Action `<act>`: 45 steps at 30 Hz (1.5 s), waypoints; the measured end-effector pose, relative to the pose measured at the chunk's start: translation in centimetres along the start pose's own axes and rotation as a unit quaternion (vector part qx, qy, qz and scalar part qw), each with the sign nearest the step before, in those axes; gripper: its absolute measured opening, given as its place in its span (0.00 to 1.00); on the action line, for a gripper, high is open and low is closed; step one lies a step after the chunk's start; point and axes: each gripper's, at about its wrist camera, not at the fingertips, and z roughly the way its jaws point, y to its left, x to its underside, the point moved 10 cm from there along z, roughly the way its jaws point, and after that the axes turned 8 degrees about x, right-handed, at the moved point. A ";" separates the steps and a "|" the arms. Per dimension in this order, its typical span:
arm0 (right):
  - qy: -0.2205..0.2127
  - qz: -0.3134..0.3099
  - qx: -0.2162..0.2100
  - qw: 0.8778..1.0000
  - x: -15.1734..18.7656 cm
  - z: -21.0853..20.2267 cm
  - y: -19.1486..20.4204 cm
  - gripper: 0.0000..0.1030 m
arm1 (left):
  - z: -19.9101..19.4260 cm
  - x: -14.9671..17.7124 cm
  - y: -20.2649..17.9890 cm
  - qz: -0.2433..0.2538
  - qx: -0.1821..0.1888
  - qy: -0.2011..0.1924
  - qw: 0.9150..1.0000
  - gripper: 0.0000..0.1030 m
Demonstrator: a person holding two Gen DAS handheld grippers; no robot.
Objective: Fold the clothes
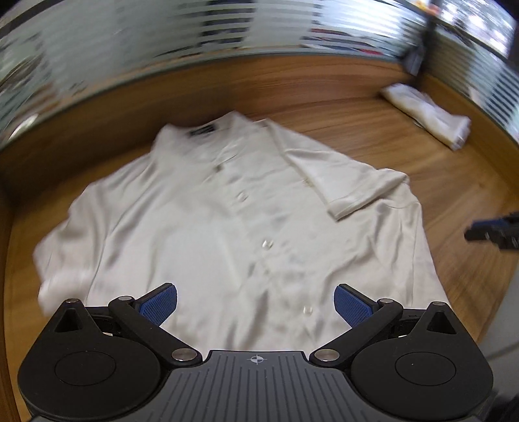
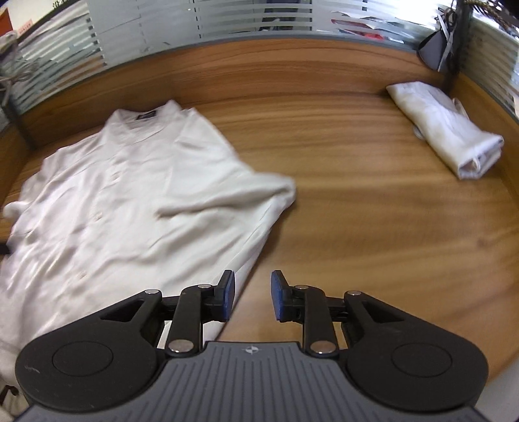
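Observation:
A white short-sleeved button shirt point(image 1: 227, 211) lies front up on the wooden table point(image 1: 373, 123), collar toward the far side. Its right sleeve point(image 1: 353, 185) is folded in over the chest. My left gripper point(image 1: 256, 303) hovers over the shirt's lower hem, jaws wide apart, nothing between them. In the right wrist view the same shirt point(image 2: 129, 201) fills the left half. My right gripper point(image 2: 253, 293) stands open by a narrow gap above the shirt's right side edge and bare wood, holding nothing. A dark piece of the right gripper point(image 1: 493, 229) shows at the left view's right edge.
A folded white garment point(image 2: 444, 133) lies at the far right of the table point(image 2: 356, 211), also seen as a folded garment point(image 1: 428, 113) in the left wrist view. A striped glass partition point(image 2: 227, 19) backs the table. A dark post point(image 2: 454, 48) stands in the far right corner.

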 end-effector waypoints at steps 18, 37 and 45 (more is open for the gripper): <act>0.017 0.020 -0.020 0.999 14.3 -3.9 13.9 0.54 | 10.5 -5.4 -6.2 0.212 0.092 0.013 0.973 0.90; 0.012 0.035 0.039 0.999 17.1 -2.7 14.7 0.03 | 17.0 -6.3 -8.6 0.266 0.095 0.051 0.958 0.13; 0.002 0.081 0.059 0.995 17.1 -4.7 10.7 0.00 | 15.3 -9.8 -9.9 0.255 0.084 0.004 0.963 0.06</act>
